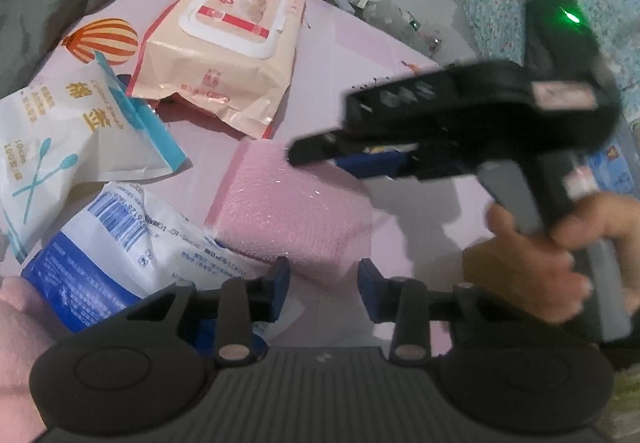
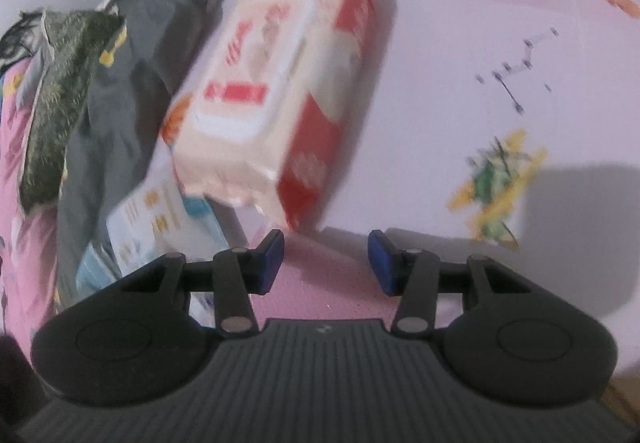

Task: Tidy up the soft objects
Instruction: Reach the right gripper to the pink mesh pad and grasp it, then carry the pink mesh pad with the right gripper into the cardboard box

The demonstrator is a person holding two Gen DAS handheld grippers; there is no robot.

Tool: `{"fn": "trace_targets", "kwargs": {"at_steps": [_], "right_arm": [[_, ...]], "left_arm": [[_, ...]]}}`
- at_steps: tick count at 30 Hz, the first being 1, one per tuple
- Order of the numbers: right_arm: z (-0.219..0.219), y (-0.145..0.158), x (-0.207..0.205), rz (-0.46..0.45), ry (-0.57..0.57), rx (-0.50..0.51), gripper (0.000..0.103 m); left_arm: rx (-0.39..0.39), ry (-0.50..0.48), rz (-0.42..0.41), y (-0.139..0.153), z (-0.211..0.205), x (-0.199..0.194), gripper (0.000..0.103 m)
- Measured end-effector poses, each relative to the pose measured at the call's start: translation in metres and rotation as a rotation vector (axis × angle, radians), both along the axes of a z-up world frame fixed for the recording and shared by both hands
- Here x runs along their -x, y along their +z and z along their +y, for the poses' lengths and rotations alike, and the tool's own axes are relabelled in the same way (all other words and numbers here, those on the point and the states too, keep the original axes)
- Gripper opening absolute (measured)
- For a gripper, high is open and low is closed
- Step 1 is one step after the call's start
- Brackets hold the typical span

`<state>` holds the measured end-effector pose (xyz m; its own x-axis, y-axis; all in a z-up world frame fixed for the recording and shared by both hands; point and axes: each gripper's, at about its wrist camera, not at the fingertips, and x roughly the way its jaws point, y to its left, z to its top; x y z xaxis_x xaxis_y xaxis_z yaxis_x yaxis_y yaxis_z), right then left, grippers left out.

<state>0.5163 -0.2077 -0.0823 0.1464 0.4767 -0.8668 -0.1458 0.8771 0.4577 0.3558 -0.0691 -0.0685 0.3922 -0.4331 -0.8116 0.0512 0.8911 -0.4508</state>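
- Now, going left to right: the pink foam block (image 1: pixel 288 211) lies on the pink bed sheet (image 1: pixel 360 55), its long side slanting up and away from the left gripper (image 1: pixel 325 293).
- Its near corner pokes between the 2 left fingers (image 1: pixel 280 289); they stand apart and do not pinch it.
- The right gripper (image 1: pixel 316 155) tips down over the block's far end, fingers apart, grasping nothing.
- Both look about equally near.

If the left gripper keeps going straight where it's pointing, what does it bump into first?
Probably the pink foam block. It lies right ahead of the left gripper, one corner already between the open blue pads. Contact is hard to judge.
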Motion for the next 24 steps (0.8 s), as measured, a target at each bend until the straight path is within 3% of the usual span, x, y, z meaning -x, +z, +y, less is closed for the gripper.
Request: {"fn": "trace_targets", "kwargs": {"at_steps": [10,17,24], "right_arm": [[-0.039,0.002,0.022,0.055,-0.050,0.020,0.047],[-0.045,-0.005,0.021,0.055,-0.096,-0.013,0.047],[-0.047,-0.001,0.026,0.044,-0.124,-0.049,0.046]], "left_arm": [[-0.104,-0.067,0.018,-0.007,-0.028,-0.012,0.054],[-0.090,-0.051,0.057,-0.012,-0.036,-0.019,0.057],[-0.081,-0.029,0.027,-0.001,-0.032,-0.021,0.054]]}}
